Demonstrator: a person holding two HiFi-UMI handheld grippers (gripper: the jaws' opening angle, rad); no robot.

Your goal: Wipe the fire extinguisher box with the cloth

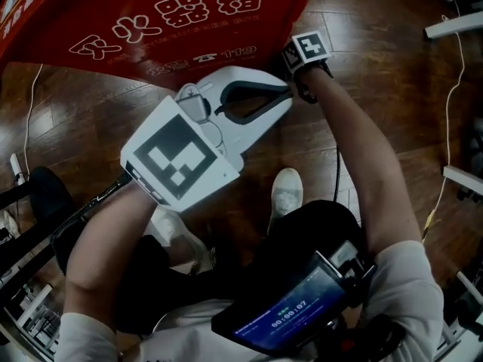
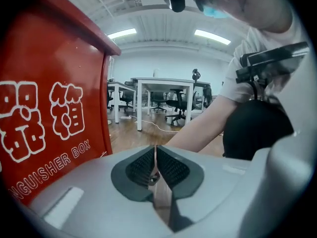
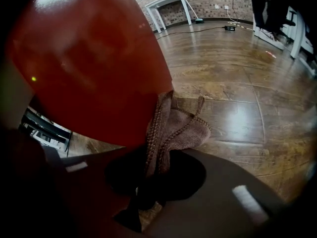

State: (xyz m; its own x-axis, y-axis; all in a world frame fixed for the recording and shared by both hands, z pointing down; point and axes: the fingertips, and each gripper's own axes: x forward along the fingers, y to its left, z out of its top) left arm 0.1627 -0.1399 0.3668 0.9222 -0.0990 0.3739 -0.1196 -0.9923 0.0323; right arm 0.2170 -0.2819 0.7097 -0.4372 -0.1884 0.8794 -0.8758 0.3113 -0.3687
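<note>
The red fire extinguisher box [image 1: 151, 13] with white lettering fills the top of the head view. In the right gripper view its glossy red side [image 3: 94, 63] is very close on the left. My right gripper [image 3: 157, 167] is shut on a brown knitted cloth [image 3: 176, 128], whose folded end lies against the box's lower edge. Only this gripper's marker cube [image 1: 309, 50] shows in the head view, beside the box's corner. My left gripper [image 1: 289, 93] is shut with nothing in it, its tips near the right wrist, just below the box. The box's lettered face [image 2: 49, 123] stands left of the left gripper [image 2: 155, 157].
Dark wooden floor [image 3: 237, 83] lies all around. White cables [image 1: 453, 89] run across it on the right. The person's shoes [image 1: 285, 191] stand below the grippers. Black frames [image 1: 30, 225] sit at the left. White desks and office chairs [image 2: 163, 95] stand far behind.
</note>
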